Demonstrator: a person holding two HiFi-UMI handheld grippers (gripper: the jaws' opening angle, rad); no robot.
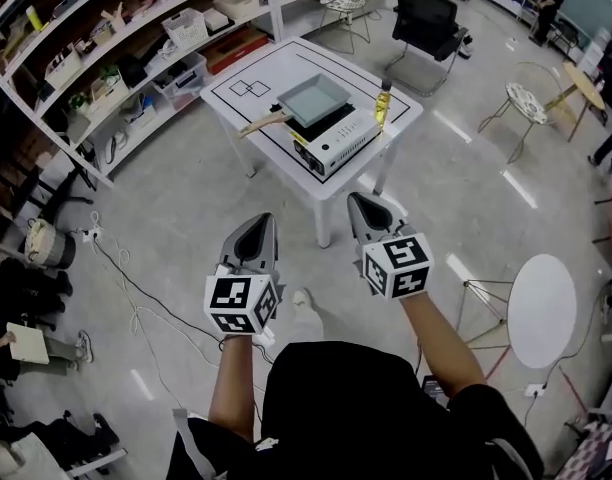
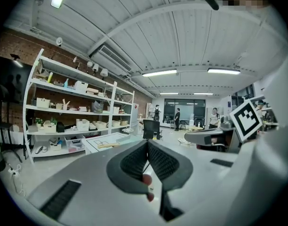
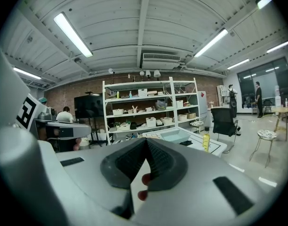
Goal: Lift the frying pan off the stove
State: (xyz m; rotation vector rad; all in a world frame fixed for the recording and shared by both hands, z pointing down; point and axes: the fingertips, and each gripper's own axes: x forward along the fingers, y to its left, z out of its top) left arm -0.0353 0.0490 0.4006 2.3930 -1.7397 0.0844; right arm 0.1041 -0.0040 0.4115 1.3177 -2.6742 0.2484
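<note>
**Left gripper (image 1: 258, 226) and right gripper (image 1: 364, 213) closed and empty; frying pan (image 1: 314, 98) well ahead on the stove (image 1: 336, 140)**

Head view: both grippers are held side by side in front of the person, above the floor, pointing towards a white table (image 1: 226, 103). Nothing is carried in either. The frying pan, square and pale, is seen resting on the white stove on that table, well apart from both tools. Its wooden handle (image 1: 261, 123) sticks out to the left of the view and angles slightly towards the person, so its long axis runs mostly across the line of approach. A yellow bottle (image 1: 383, 103) stands just beside the stove on the right.

Left gripper view: the jaws (image 2: 147, 147) are seen pressed together with nothing between them. The table (image 2: 100, 141) shows beyond and to the left of them, with the handle (image 2: 108, 145) just made out on it.

Right gripper view: these jaws (image 3: 145, 147) are likewise met, with nothing held. The pan (image 3: 174, 135) lies ahead and slightly right, and the bottle (image 3: 205, 141) further right.

Both tools are judged about equally far from the pan, but the handle lies on the left gripper's side. That jaw would have to be opened and brought across the handle.
</note>
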